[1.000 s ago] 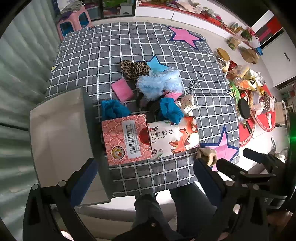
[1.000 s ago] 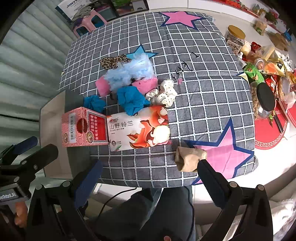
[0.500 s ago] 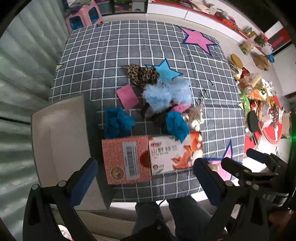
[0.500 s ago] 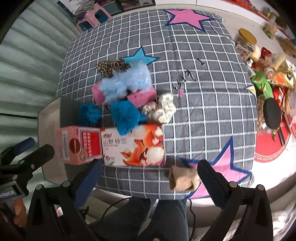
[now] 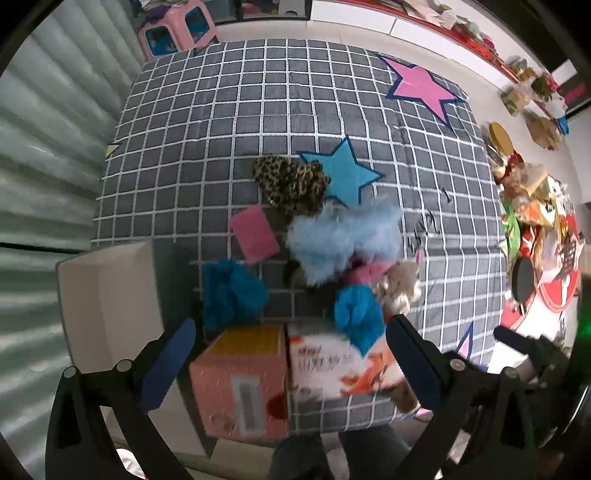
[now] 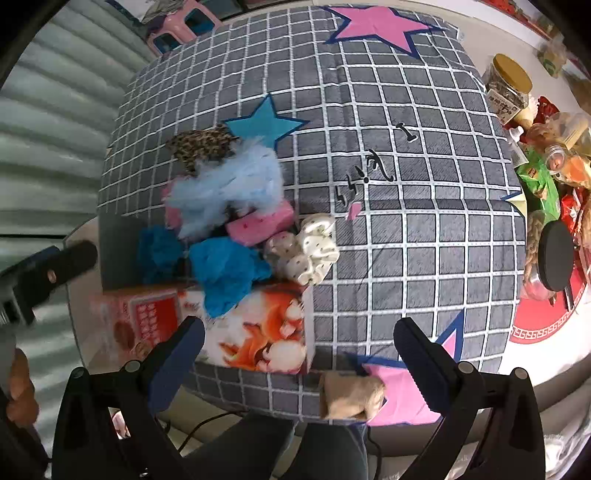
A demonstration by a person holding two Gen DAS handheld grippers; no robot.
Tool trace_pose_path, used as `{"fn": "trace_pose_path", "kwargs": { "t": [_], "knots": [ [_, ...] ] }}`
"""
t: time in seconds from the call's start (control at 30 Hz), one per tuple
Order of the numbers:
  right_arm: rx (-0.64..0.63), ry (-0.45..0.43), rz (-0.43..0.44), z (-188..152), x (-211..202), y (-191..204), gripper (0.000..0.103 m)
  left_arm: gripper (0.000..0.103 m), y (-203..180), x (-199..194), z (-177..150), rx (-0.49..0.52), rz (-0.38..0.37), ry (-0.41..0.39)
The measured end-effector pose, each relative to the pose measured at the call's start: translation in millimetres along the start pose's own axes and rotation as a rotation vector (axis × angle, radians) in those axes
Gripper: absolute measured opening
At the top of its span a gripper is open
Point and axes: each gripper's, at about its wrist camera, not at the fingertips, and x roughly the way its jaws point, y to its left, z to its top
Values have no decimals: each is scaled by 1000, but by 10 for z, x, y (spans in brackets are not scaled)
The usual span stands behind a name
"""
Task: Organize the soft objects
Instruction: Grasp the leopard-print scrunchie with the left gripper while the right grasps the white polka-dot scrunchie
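Observation:
A heap of soft things lies on the grey checked cloth (image 5: 295, 110): a leopard-print scrunchie (image 5: 290, 182), a pale blue fluffy piece (image 5: 343, 240), a pink sponge (image 5: 253, 234), two blue scrunchies (image 5: 231, 291) (image 5: 356, 317) and a cream dotted scrunchie (image 6: 306, 251). A pink carton (image 5: 240, 384) and a fox-print box (image 6: 266, 332) stand at the near edge. A beige cloth wad (image 6: 349, 395) sits near the front corner. My left gripper (image 5: 288, 363) hangs open above the boxes. My right gripper (image 6: 299, 354) is open too, over the fox-print box.
A white open box (image 5: 107, 306) stands left of the table. Jars and snack packs (image 6: 546, 177) crowd the right side. A pink stool (image 5: 177, 27) stands beyond the far edge. A person's legs (image 6: 291, 446) are below the near edge, and a hand (image 6: 18, 391) holds the left tool.
Both grippers have come down and forward toward the heap, so the boxes and scrunchies loom larger. Both stay open and nothing on the cloth has shifted.

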Motion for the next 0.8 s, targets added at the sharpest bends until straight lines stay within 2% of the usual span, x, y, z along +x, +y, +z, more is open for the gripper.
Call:
{"fn": "trace_pose_path", "kwargs": {
  "t": [0.17,0.37,0.57,0.8],
  "knots": [
    [32,33,-1,160,249,-166,103,103,80,203,387,-50,15,8],
    [76,73,9,299,575,-342,103,103,140,645,822,-112,-11,40],
    [96,103,38,373,832,-425,103,103,76,1110,1040,-133,8,96],
    [85,124,64,507,1086,-386,103,103,-1,1490,1157,-129,36,120]
  ]
}}
